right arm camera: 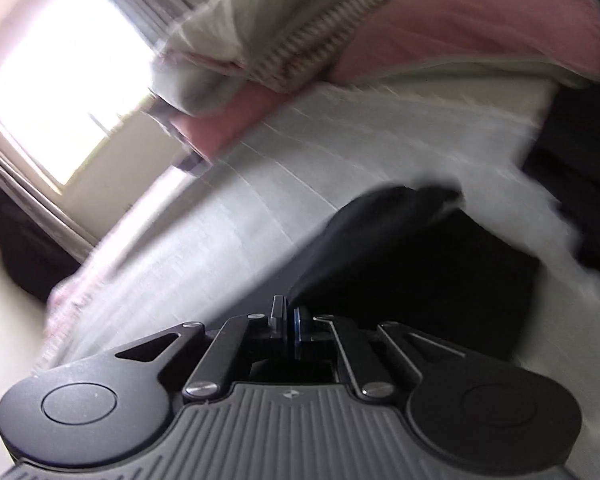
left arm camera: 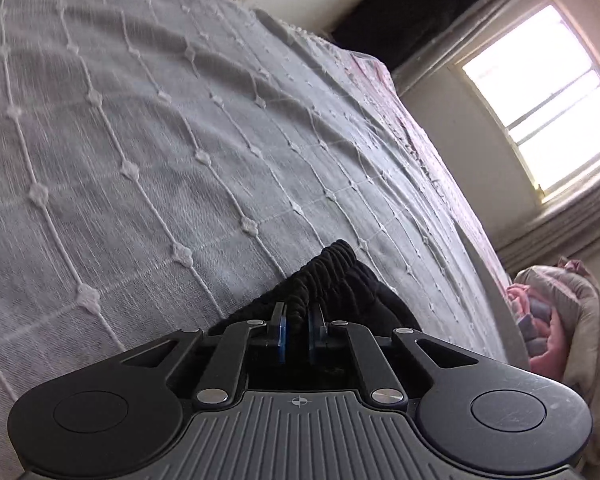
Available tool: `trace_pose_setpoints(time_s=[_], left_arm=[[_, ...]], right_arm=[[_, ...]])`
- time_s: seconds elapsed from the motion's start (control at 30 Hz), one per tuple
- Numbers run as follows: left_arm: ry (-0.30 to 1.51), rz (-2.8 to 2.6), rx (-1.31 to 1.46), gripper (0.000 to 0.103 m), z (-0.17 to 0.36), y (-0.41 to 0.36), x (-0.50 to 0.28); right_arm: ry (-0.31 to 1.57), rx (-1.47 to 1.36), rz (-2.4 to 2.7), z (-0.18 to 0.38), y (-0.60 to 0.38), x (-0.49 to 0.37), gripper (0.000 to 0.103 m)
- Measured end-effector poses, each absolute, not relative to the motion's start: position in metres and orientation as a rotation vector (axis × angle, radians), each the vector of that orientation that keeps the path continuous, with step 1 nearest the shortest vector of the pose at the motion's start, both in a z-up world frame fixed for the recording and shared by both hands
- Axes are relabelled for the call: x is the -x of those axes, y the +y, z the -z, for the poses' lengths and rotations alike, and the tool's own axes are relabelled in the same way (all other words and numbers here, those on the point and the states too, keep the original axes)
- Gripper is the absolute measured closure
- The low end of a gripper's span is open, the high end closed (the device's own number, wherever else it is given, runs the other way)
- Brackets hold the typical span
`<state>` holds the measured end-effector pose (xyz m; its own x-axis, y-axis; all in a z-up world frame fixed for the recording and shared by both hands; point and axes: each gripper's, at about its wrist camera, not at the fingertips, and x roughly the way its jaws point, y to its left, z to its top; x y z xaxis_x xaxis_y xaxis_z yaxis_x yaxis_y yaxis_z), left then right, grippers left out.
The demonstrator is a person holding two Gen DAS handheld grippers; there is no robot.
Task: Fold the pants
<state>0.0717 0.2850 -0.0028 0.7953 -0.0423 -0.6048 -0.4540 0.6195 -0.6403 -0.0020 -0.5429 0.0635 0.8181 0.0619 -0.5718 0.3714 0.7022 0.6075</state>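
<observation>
The black pants (left arm camera: pixel 332 280) have a gathered elastic waistband. In the left wrist view my left gripper (left arm camera: pixel 297 326) is shut on that waistband and holds it above the grey bedspread (left arm camera: pixel 140 140). In the right wrist view, which is blurred by motion, my right gripper (right arm camera: pixel 290 320) is shut on an edge of the black pants (right arm camera: pixel 412 272), which spread out ahead of it over the white bedspread (right arm camera: pixel 300 168). The rest of the pants is hidden under both grippers.
A bright window (left arm camera: pixel 548 92) is at the right beyond the bed edge. A pile of pink and beige bedding (left arm camera: pixel 560 320) lies by the bed, also in the right wrist view (right arm camera: pixel 340 28). Dark clothing (left arm camera: pixel 404 24) hangs in the far corner.
</observation>
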Motion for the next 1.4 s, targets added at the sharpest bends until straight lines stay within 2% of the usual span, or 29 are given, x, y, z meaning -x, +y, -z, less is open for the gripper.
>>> trace_pose_setpoints(time_s=[0.1, 0.27, 0.47, 0.53, 0.6, 0.7, 0.83, 0.97, 1.03, 1.07, 1.1, 1.2, 1.3, 1.4], left_arm=[[0.61, -0.235, 0.886, 0.096, 0.001, 0.287, -0.067], [0.616, -0.203, 0.87, 0.096, -0.001, 0.291, -0.061], [0.691, -0.232, 0.592, 0.087, -0.01, 0.261, -0.062], [0.692, -0.239, 0.57, 0.082, -0.012, 0.259, -0.06], [0.679, -0.233, 0.621, 0.081, -0.012, 0.265, -0.055], [0.637, -0.258, 0.618, 0.079, -0.02, 0.266, -0.045], [0.594, -0.369, 0.402, 0.072, -0.035, 0.243, -0.041], [0.588, -0.276, 0.409, 0.071, -0.035, 0.222, -0.047], [0.579, -0.248, 0.377, 0.071, -0.037, 0.205, -0.048], [0.568, -0.246, 0.338, 0.071, -0.038, 0.194, -0.049], [0.56, -0.238, 0.296, 0.071, -0.04, 0.184, -0.05], [0.58, -0.184, 0.21, 0.07, -0.035, 0.156, -0.057], [0.68, -0.181, 0.111, 0.07, -0.019, 0.135, -0.07], [0.78, -0.232, 0.03, 0.069, -0.002, 0.125, -0.084]], right_arm=[[0.664, -0.861, 0.223, -0.036, -0.544, 0.025, 0.086], [0.65, -0.781, 0.222, -0.052, -0.536, 0.046, 0.086], [0.755, -0.766, 0.281, -0.008, -0.546, 0.046, 0.084], [0.728, -0.805, 0.264, -0.01, -0.554, 0.043, 0.077], [0.668, -0.798, 0.265, -0.018, -0.563, 0.047, 0.054], [0.609, -0.811, 0.321, -0.023, -0.582, 0.053, 0.04], [0.575, -0.917, 0.339, -0.013, -0.608, 0.049, 0.04], [0.596, -0.953, 0.338, 0.0, -0.615, 0.028, 0.04], [0.618, -0.954, 0.354, 0.003, -0.616, 0.018, 0.044], [0.631, -0.955, 0.364, 0.006, -0.616, 0.015, 0.062], [0.642, -0.945, 0.368, 0.003, -0.615, 0.014, 0.086], [0.616, -0.886, 0.388, -0.013, -0.611, 0.018, 0.085], [0.55, -0.857, 0.379, -0.042, -0.605, 0.038, 0.085], [0.637, -0.728, 0.448, -0.038, -0.597, 0.044, 0.082]])
